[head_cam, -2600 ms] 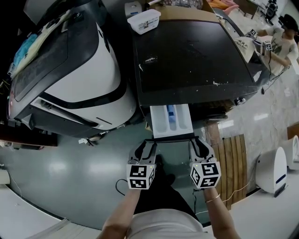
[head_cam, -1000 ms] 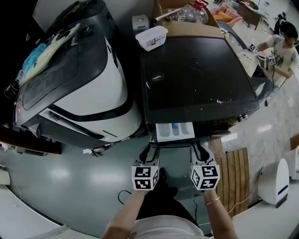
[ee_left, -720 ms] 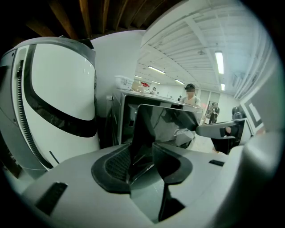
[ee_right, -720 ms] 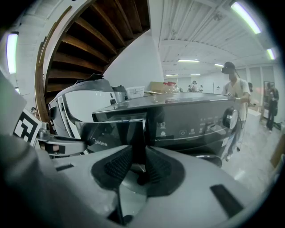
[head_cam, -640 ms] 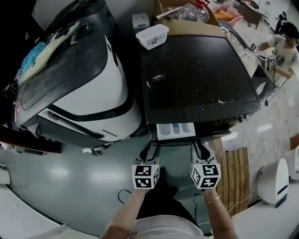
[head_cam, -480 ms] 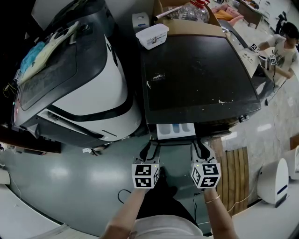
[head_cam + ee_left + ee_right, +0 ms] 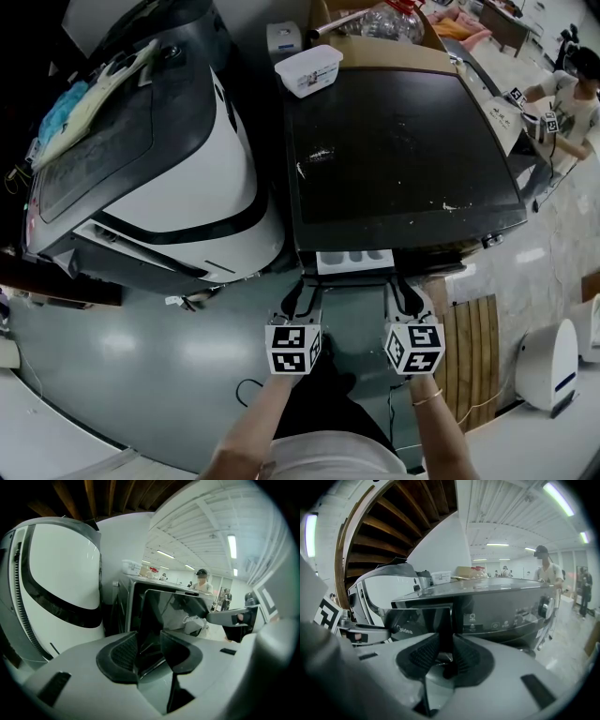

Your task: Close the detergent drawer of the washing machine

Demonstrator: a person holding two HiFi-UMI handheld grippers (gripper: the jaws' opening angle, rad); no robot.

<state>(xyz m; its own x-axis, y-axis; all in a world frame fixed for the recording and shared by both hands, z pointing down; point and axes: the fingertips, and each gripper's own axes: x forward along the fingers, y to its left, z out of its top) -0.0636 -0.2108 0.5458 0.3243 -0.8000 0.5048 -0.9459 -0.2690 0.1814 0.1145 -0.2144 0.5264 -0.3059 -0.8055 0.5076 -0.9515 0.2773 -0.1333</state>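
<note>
The dark washing machine (image 7: 403,141) fills the middle of the head view. Only a short white strip of its detergent drawer (image 7: 353,262) still sticks out at the front. My left gripper (image 7: 302,296) sits at the left end of the drawer's glossy front panel (image 7: 173,611). It is open, with the panel's lower left corner in the gap. My right gripper (image 7: 405,294) sits at the panel's right end. Its jaws stand narrowly apart, and the panel's right edge (image 7: 447,620) shows between them. In both gripper views I cannot see the pads pressing on the panel.
A white and black machine (image 7: 159,178) stands close on the left. A plastic tub (image 7: 308,70) and a cardboard box (image 7: 375,37) sit at the back. A wooden slat board (image 7: 464,347), a white appliance (image 7: 548,366) and another person (image 7: 562,103) are on the right. The control knob (image 7: 543,607) is right of the drawer.
The drawer has slid into the machine, from well pulled out to a short strip. Both grippers have followed it toward the machine front, side by side.
</note>
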